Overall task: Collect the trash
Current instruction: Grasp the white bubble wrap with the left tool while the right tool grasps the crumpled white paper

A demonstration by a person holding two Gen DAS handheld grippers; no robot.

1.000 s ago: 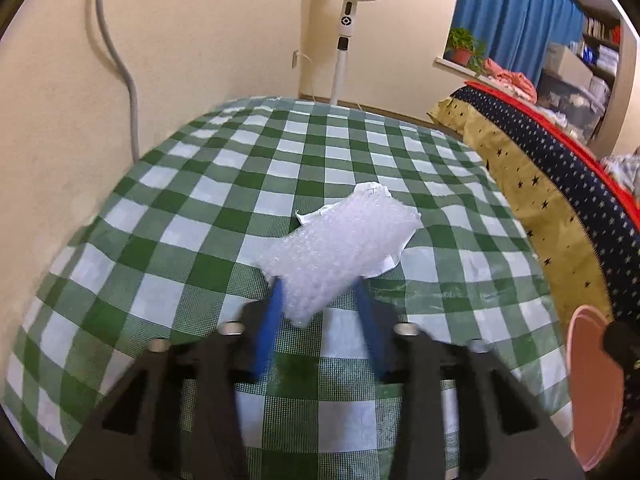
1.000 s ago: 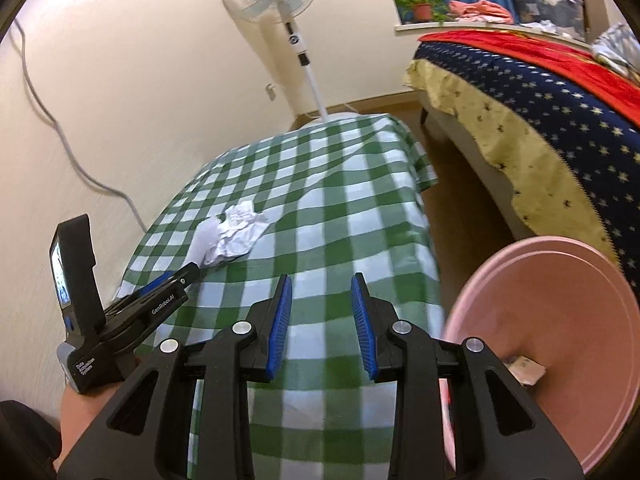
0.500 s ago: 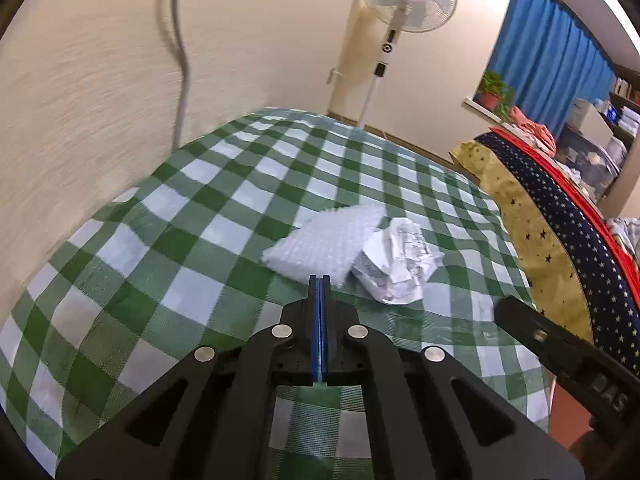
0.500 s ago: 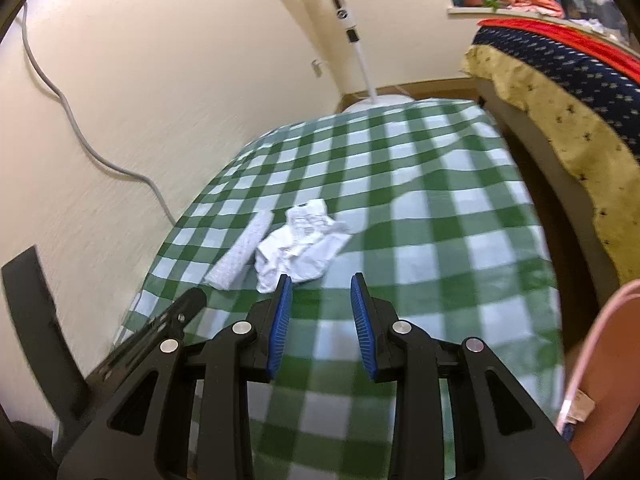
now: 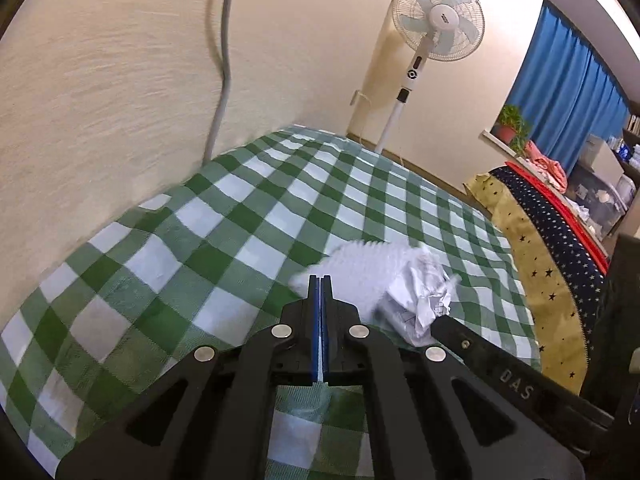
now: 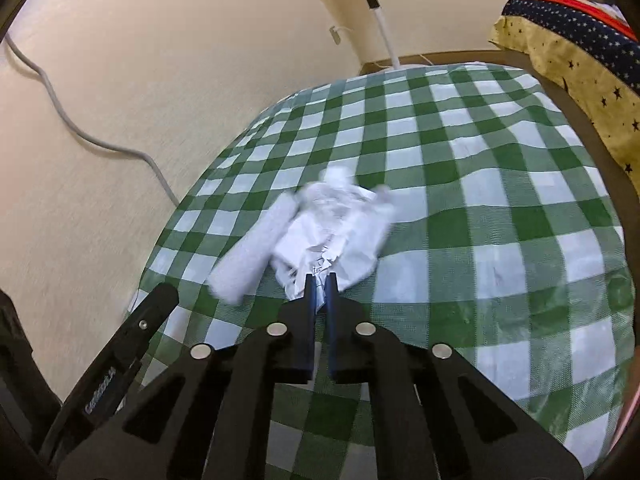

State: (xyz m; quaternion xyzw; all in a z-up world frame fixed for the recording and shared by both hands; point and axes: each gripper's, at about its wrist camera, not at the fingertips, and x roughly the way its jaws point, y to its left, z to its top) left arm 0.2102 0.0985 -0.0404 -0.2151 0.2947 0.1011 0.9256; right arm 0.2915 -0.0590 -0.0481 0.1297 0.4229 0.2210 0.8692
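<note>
Two pieces remained on the checked tablecloth [image 6: 500, 208]: the right gripper [image 6: 319, 280] had pinched the crumpled paper's [image 6: 336, 224] near edge, bubble wrap [image 6: 256, 248] touching it. The left gripper [image 5: 320, 280] was closed, empty.

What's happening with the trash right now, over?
Left gripper shut, holding nothing. Right gripper shut on crumpled paper. Bubble wrap lies beside it on the checked cloth. Nothing in the way.

I see a cream wall [image 5: 100, 80] with a grey cable [image 5: 222, 60], a standing fan [image 5: 438, 20], blue curtains [image 5: 560, 92] and a green-checked tablecloth [image 5: 248, 232].
</note>
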